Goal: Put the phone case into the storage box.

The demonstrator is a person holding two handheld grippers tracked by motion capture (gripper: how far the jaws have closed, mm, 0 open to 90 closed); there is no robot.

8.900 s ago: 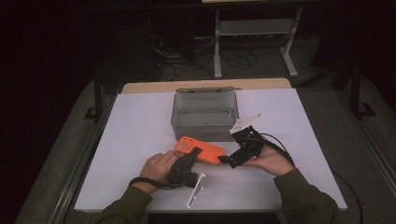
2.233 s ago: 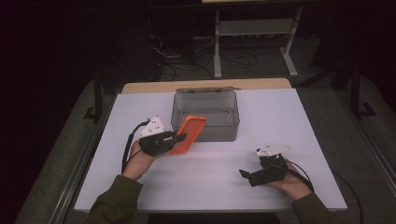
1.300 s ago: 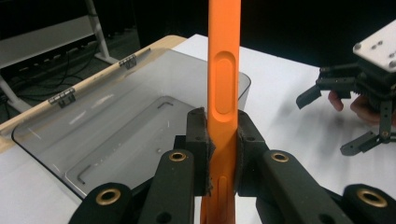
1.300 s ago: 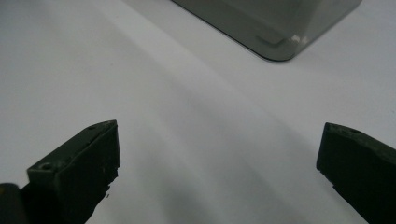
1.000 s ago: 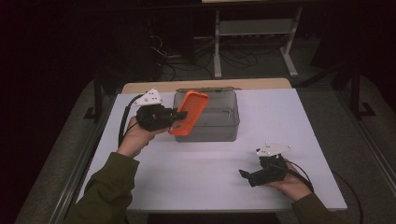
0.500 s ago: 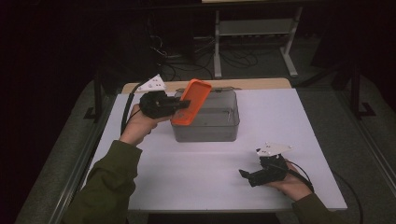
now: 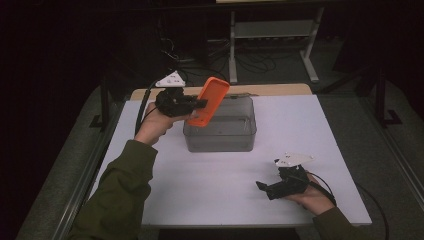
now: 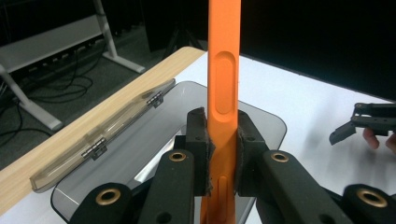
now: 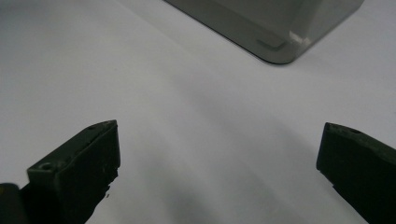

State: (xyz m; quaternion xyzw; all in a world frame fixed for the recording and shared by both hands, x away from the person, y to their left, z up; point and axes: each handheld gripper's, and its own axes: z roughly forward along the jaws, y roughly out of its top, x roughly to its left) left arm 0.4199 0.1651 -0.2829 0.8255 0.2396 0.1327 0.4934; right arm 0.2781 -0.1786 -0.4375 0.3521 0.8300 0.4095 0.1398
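I have lifted my left gripper [image 7: 200,103], jaws clamped on the orange case [image 7: 210,100], from beside the grey bin [image 7: 220,137] to above its open mouth, likely ready to drop in, while my right gripper [image 7: 265,187] rests wide apart on the table [image 7: 210,190].

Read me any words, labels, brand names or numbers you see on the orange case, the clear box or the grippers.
None: no text can be read in these pictures.
Flat orange plastic case: moulded oval recess, no lettering.
Smoky clear plastic box and its hinged lid: no label visible.
Left gripper and right gripper: bare black jaws, no markings.
White table top: blank.
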